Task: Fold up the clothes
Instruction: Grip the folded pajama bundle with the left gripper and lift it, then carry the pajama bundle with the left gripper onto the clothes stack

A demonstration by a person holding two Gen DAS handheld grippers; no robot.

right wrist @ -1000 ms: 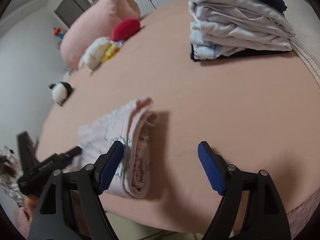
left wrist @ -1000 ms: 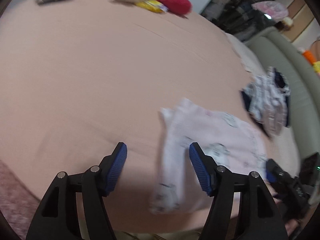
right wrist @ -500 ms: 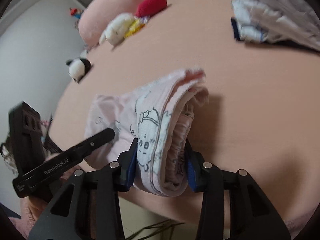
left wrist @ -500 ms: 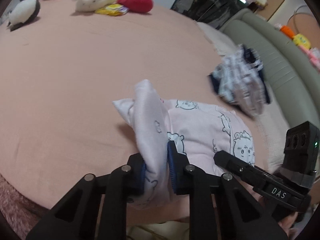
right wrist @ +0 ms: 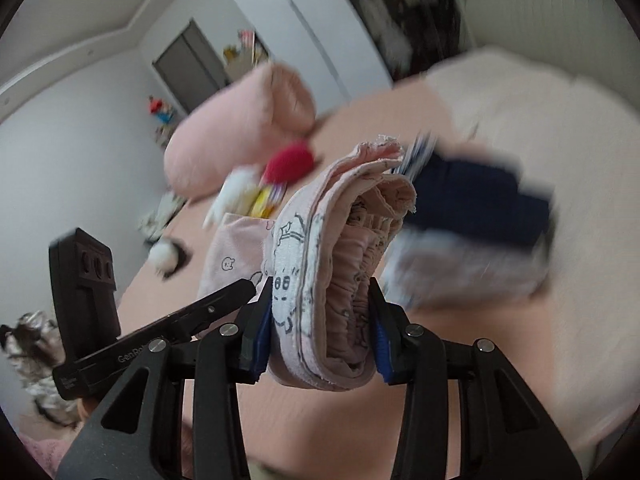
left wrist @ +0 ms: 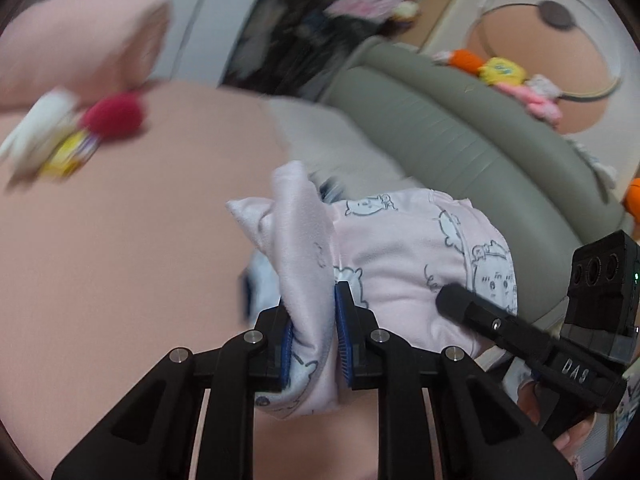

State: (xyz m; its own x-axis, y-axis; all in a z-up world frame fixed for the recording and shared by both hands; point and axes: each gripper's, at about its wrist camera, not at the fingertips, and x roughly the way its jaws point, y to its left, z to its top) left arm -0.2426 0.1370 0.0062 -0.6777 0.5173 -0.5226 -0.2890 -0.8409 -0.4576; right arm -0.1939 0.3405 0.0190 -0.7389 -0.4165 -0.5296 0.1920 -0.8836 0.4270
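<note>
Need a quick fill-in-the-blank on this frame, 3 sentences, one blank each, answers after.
1. Both grippers, left gripper and right gripper, are shut on the folded ____ garment.
2. The garment is printed with small cartoon ____.
3. Beside the white plush near the pink pillow lies a round ____ plush.

Missing words: pink; animals; red

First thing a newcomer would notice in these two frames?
The folded pink printed garment, dead centre in both views, clamped at one end by the right gripper and at the other by the left gripper. Behind it, a blurred stack of folded clothes on the peach bed.
</note>
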